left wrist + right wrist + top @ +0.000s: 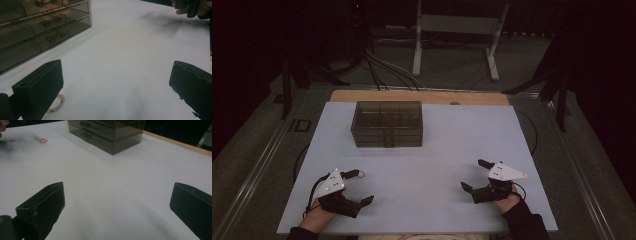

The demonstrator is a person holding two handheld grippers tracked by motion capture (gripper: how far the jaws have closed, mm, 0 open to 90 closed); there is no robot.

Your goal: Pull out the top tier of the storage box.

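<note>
Right, both grippers idle near the worktop's front edge. I read the left gripper near the front-left corner, jaws spread, gripping nothing; the right gripper near the front-right corner, same state. The high view gives me the smoked drawer box standing toward the back edge, left of centre. The pink bead bracelet is clear in the left gripper view, lying on the worktop just beside the left-hand jaw; from the right gripper view it's a small far-off ring.
</note>
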